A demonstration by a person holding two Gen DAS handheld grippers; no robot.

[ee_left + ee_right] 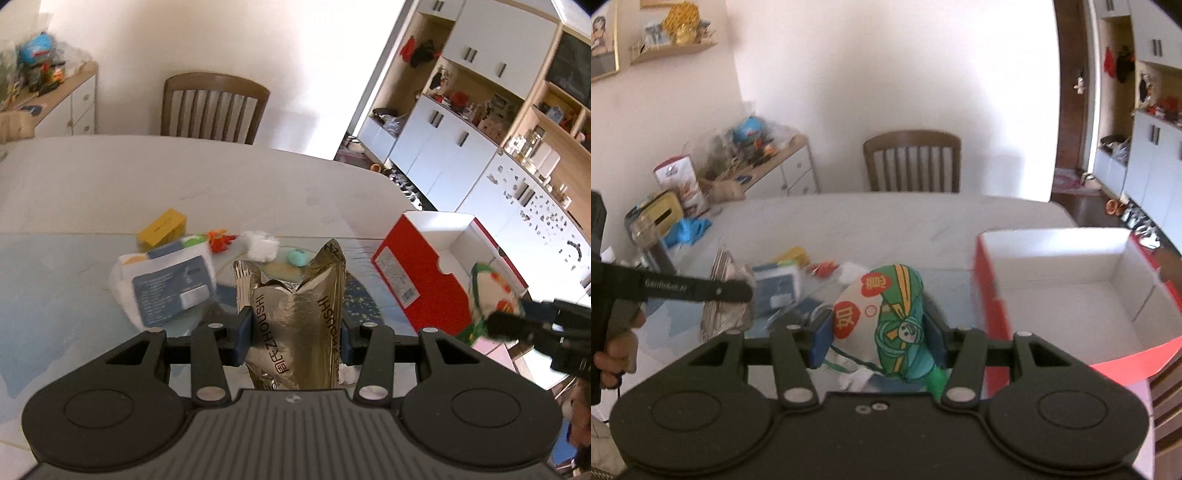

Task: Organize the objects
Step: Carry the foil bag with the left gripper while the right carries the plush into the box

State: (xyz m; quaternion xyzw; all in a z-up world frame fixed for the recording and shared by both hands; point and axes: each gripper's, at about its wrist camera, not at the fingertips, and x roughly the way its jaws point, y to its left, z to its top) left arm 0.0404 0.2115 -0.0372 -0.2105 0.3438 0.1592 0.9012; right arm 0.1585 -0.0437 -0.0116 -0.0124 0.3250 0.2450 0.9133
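My left gripper [295, 334] is shut on a crumpled gold foil pouch [295, 317] printed ZHOUSHI, held above the table. The same pouch [727, 299] and the left gripper [738, 295] show at the left of the right wrist view, with a hand on the handle. My right gripper [877, 334] is shut on a white and green printed pouch [886, 321], also lifted off the table. In the left wrist view that pouch [491, 295] hangs at the right, beside the red box. An open red box [990, 295] with a white inside [417, 266] stands on the right.
On the table [184, 177] lie a yellow box [162, 229], a blue-grey packet [173, 284], an orange toy [219, 240], white fluff [260, 245] and a teal lump [297, 257]. A wooden chair [214, 107] stands beyond the table; cluttered cabinets line the left and right walls.
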